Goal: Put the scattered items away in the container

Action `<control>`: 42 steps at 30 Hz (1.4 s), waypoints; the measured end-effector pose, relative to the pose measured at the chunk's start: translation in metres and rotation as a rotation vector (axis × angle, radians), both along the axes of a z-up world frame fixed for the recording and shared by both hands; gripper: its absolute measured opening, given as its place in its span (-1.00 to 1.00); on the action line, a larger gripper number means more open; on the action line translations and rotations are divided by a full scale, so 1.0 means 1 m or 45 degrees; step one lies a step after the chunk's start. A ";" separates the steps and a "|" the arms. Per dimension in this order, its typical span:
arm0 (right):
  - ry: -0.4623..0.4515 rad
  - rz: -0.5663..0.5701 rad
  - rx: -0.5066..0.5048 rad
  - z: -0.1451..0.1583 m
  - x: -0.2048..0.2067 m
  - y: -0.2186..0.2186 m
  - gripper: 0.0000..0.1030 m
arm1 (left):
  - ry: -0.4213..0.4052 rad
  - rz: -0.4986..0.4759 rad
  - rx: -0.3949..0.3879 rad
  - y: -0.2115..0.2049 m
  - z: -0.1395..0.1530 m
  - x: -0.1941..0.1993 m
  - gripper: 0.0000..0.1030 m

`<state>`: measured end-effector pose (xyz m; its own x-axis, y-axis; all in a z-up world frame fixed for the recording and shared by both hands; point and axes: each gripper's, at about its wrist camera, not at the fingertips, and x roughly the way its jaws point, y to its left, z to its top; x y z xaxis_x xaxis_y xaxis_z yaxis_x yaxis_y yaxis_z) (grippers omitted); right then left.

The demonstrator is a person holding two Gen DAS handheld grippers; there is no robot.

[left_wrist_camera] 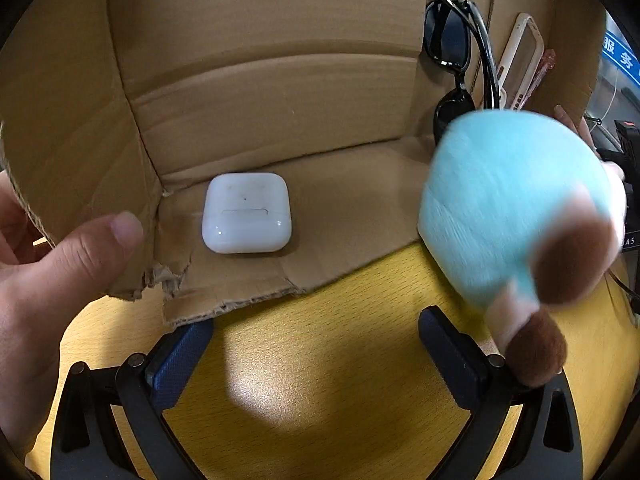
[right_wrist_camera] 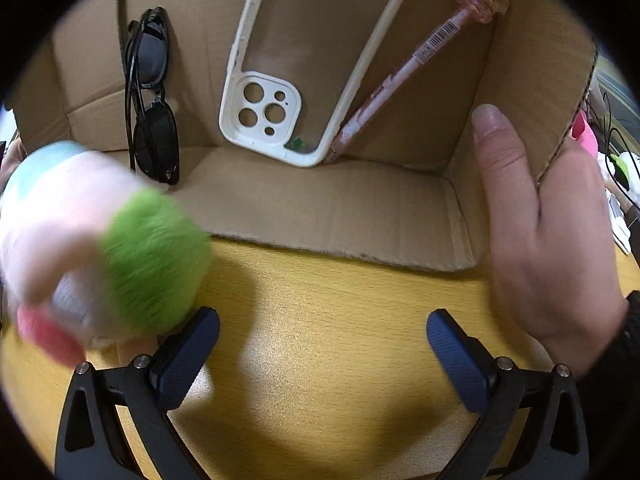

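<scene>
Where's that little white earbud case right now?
In the left wrist view the earbud case lies flat on the floor of the cardboard box, near its left wall, with the sunglasses propped up at the far right.

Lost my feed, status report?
Both jaws open, empty. Plush toy blurred at the box mouth. Hands hold both box sides.
</scene>
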<state>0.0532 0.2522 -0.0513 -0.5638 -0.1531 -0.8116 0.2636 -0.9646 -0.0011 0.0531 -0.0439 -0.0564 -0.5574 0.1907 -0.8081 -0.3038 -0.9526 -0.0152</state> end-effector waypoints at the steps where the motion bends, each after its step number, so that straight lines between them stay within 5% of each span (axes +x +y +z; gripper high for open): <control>1: 0.000 0.000 0.000 0.000 0.000 0.000 1.00 | 0.000 0.000 0.000 0.000 0.000 0.000 1.00; 42: 0.000 -0.002 0.000 0.002 0.005 -0.003 1.00 | 0.002 0.001 0.000 0.005 0.001 -0.005 1.00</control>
